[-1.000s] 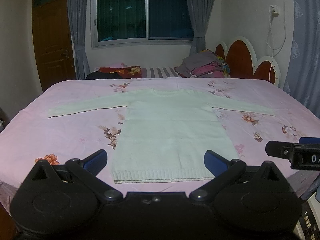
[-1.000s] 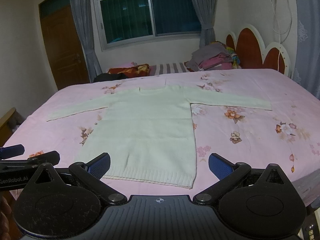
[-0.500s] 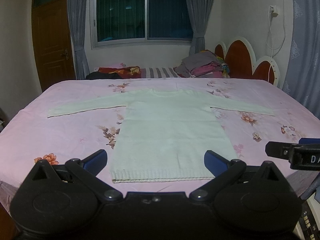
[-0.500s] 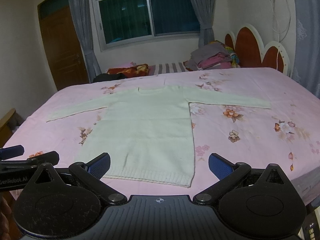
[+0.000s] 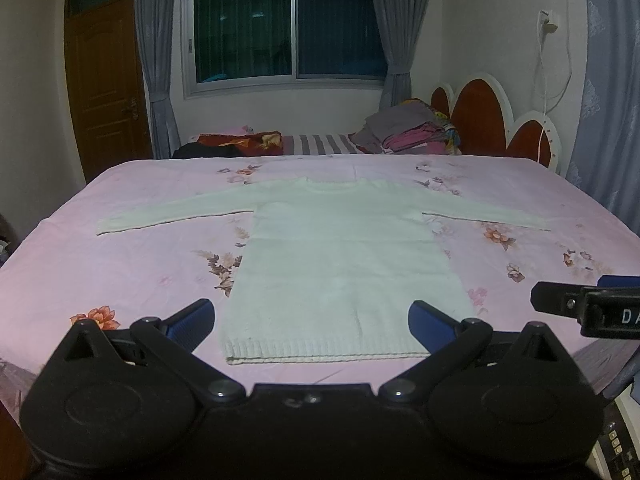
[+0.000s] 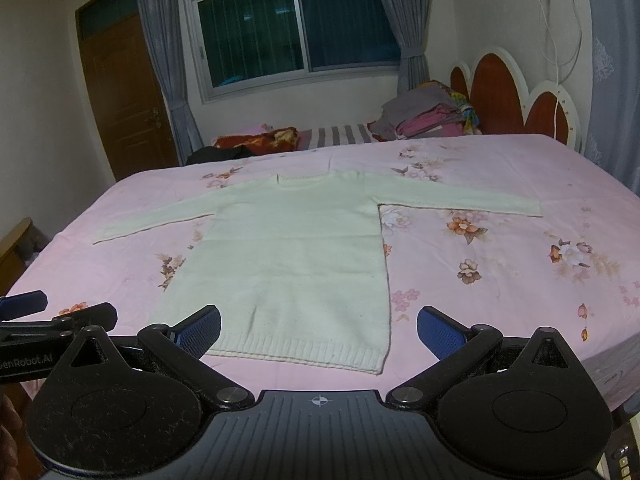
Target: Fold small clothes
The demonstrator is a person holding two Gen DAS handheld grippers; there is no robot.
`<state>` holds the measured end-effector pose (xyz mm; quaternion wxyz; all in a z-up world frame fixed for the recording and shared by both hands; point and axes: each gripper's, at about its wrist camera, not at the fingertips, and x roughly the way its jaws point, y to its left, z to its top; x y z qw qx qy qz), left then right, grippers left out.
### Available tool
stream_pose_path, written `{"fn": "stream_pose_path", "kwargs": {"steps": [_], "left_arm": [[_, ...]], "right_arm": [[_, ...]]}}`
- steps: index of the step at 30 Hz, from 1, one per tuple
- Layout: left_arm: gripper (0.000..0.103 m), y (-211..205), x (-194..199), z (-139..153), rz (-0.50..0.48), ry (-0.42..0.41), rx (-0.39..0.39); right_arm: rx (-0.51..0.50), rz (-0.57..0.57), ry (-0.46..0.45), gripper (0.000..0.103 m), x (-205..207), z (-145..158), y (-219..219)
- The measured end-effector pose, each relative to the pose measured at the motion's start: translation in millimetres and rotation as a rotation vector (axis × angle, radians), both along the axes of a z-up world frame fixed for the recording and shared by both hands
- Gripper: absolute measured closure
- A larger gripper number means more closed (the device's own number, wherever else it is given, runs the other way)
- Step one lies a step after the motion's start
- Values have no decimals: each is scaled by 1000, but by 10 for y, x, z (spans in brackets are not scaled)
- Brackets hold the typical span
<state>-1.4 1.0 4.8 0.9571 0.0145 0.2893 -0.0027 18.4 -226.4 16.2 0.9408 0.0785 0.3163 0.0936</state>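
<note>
**Sweater laid flat, both grippers parked at the foot of the bed**

So there's a pale cream knit sweater (image 5: 336, 256) spread out flat on a pink floral bedsheet (image 5: 120, 272), front side down or up I honestly can't tell. Both sleeves are stretched straight out to the sides, neckline pointing toward the window (image 5: 284, 28), ribbed hem nearest the person.

The left gripper (image 5: 310, 320) hangs just off the near edge of the bed, right in front of the hem. Its blue-padded fingers (image 5: 192, 318) are spread wide apart with nothing between them, and the hem sits in the gap as seen from its camera, but isn't touched.

The right gripper (image 6: 318, 326) is the same deal: jaws wide, nothing held, sitting low by the hem. From its view the sweater's bottom right corner lands between the fingers, and the right sleeve runs off well beyond it. You can see each gripper poking into the other's camera at the edge.

Past the bed there's a pile of folded clothes (image 6: 428, 118) by the red headboard (image 6: 500, 92), plus a wooden door (image 5: 108, 84) on the left.
</note>
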Motion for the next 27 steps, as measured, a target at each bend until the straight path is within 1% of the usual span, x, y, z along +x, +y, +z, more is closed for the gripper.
{"fn": "stream_pose_path", "kwargs": {"steps": [22,27], "left_arm": [[0,-5,41,-43,1,15,-1],[0,-31,158,-32,-17,6,19]], "right_arm": [[0,3,13,0,62,-63,-27],[-2,-11,20,0,176,-103,-68]]}}
